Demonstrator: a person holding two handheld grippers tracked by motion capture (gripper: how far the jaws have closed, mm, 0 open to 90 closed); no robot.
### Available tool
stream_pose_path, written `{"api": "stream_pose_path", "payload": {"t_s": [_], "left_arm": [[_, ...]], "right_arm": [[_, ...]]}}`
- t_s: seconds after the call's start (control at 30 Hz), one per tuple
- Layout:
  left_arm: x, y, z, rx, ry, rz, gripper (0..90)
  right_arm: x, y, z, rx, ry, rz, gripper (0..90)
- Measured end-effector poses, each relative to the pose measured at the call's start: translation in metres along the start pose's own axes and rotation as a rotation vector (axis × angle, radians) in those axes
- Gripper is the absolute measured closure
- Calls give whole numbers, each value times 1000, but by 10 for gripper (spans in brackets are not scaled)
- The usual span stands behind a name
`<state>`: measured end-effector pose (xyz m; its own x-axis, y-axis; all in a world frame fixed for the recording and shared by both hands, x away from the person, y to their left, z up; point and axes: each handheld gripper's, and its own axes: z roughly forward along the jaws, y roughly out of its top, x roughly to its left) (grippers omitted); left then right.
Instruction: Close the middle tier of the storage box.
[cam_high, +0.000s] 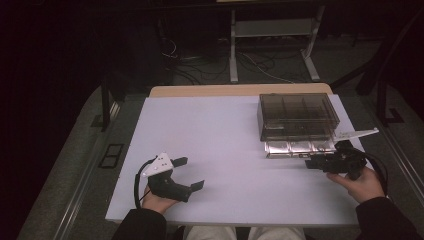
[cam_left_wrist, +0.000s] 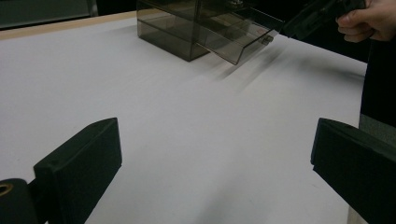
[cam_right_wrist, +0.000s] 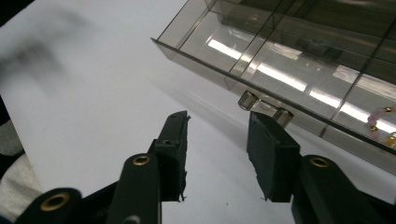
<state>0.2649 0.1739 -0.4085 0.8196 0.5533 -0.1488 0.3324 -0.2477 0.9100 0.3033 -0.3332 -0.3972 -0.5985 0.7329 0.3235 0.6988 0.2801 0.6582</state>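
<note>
Smoked plastic drawer box (cam_high: 298, 116) sits at the table's (cam_high: 220, 150) far right; its bottom drawer (cam_right_wrist: 299, 60) is pulled partway out. Right gripper (cam_right_wrist: 217, 140), half open and empty, lies just short of the drawer's handle (cam_right_wrist: 264, 106). The handle runs crosswise to the jaws, ahead and slightly right of the gap; contact with the right pad looks close but uncertain. Left gripper (cam_high: 192, 172) rests wide open, well apart.

A white desk (cam_high: 225, 150) with a wooden far edge (cam_high: 240, 90) stands on grey floor (cam_high: 65, 165). Beyond it, a white metal frame (cam_high: 272, 45) and tangled cables (cam_high: 210, 62) lie in a dark room.
</note>
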Motion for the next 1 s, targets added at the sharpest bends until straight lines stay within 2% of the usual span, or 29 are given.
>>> {"api": "stream_pose_path", "payload": {"t_s": [0.07,0.3,0.47,1.0], "left_arm": [[0,0,0,0,0,0,10],[0,0,0,0,-1,0,10],[0,0,0,1,-1,-1,10],[0,0,1,5,-1,3,10]], "right_arm": [[0,-1,2,11,3,-12,629],[3,-4,12,50,20,-12,803],[5,-5,17,69,14,-27,881],[1,-4,30,124,11,-34,888]]}}
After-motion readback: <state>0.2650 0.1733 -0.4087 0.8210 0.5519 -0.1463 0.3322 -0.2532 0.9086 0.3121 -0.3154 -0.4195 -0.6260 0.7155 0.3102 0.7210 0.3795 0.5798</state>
